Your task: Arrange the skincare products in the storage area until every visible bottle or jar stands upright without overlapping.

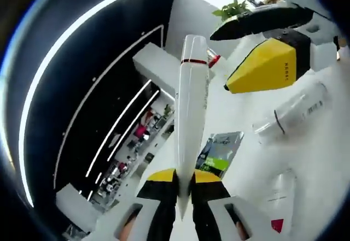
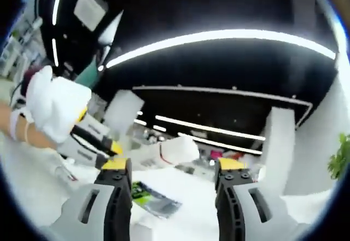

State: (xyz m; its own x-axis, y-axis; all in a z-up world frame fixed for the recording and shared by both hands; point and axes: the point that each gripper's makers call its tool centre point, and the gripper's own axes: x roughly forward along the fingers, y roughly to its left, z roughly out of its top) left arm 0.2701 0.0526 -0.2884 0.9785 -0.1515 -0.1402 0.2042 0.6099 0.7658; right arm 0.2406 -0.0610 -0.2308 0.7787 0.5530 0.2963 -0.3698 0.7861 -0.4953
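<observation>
Skincare tube (image 1: 191, 115) — long, white, with a thin red-and-black band near its far end — is clamped between the yellow-tipped jaws of the left gripper (image 1: 185, 189) and points straight away from the camera, lifted above the white desk (image 1: 240, 197). In the left gripper view, a clear bottle (image 1: 292, 112) lies on its side on the desk to the right, and a second clear container with a red mark (image 1: 278, 197) lies nearer the lower right. A green and silver sachet (image 1: 220, 152) rests flat on the desk just beside the tube's lower half. The right gripper (image 1: 262, 60) enters from the upper right, black and yellow.

In the right gripper view, the right gripper (image 2: 172, 175) has its jaws spread wide apart with nothing between them. Beyond them hovers the same white tube (image 2: 167, 153), gripped by the left gripper (image 2: 112, 145), which a white-gloved hand (image 2: 54, 104) carries. The sachet (image 2: 150, 196) lies on the desk between the jaws — blurred. A green plant (image 2: 340, 156) shows at the far right.
</observation>
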